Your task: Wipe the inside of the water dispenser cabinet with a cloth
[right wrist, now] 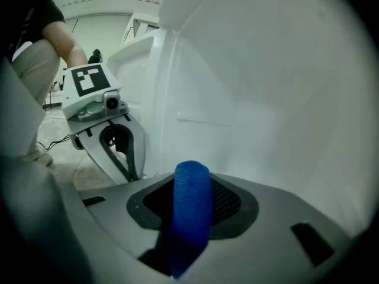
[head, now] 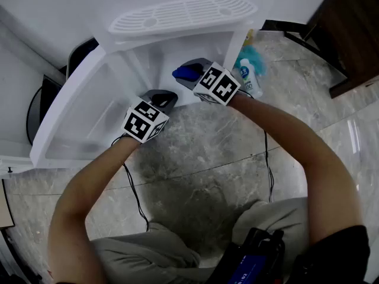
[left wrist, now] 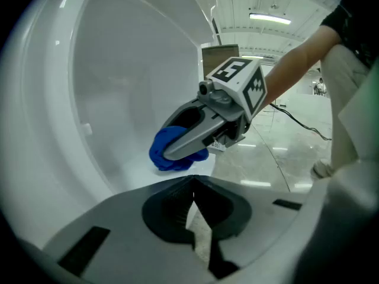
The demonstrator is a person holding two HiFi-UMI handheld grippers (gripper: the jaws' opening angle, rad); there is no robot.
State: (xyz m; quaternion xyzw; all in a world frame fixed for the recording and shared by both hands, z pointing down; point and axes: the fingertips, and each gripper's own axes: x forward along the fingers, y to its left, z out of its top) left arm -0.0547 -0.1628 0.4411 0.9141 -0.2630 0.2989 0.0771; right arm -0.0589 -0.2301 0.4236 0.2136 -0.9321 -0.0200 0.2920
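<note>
The white water dispenser cabinet stands open in front of me, its door swung out to the left. My right gripper reaches into the cabinet, shut on a folded blue cloth. In the right gripper view the cloth is pinched between the jaws and faces the white inner wall. In the left gripper view the cloth rests near the cabinet floor. My left gripper hovers at the cabinet's front edge, shut with nothing in it.
A white spray bottle and a teal fluffy thing lie right of the cabinet. Dark wooden furniture is at the far right. Cables trail across the grey marble floor. The dispenser's grille is above.
</note>
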